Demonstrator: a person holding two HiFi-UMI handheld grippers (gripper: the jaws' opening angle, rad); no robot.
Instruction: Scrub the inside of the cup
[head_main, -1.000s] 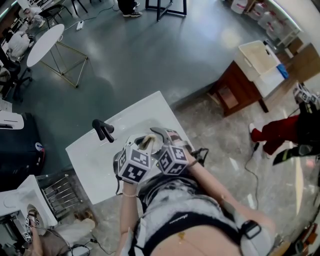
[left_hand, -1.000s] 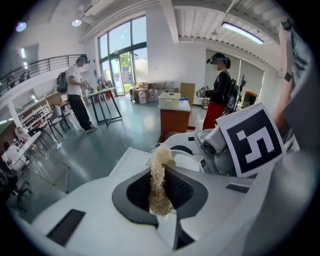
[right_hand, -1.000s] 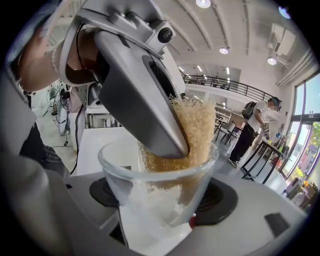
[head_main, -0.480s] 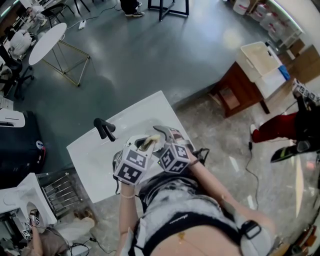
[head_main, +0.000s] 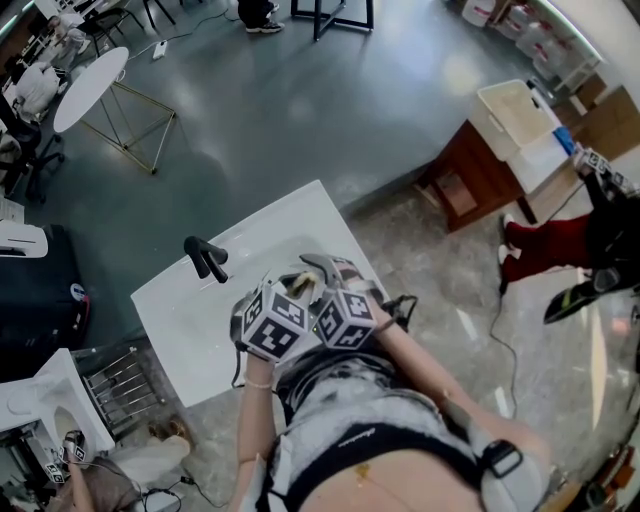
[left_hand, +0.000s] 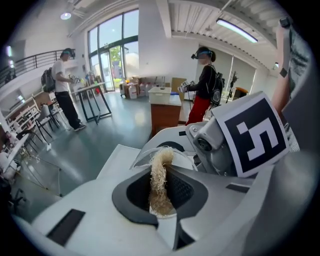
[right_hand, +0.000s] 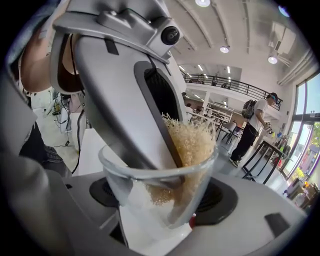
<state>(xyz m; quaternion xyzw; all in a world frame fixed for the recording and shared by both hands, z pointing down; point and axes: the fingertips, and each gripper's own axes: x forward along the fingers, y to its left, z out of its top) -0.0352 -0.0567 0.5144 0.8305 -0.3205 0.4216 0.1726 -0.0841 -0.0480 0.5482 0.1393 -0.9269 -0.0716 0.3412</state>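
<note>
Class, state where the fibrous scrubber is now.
In the right gripper view the scrubber sits inside the clear cup, pinched by the left claw; the right claw holds that cup.

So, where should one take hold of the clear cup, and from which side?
Across its outer wall, coming from the side, as the right gripper does now. The cup has smooth round sides, and its open mouth must stay free: the left gripper enters there with the fibrous scrubber.

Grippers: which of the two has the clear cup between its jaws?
The right gripper: its wide-spread jaws clamp the clear cup. The left gripper instead pinches a tan fibrous scrubber, which reaches down inside that cup.
</note>
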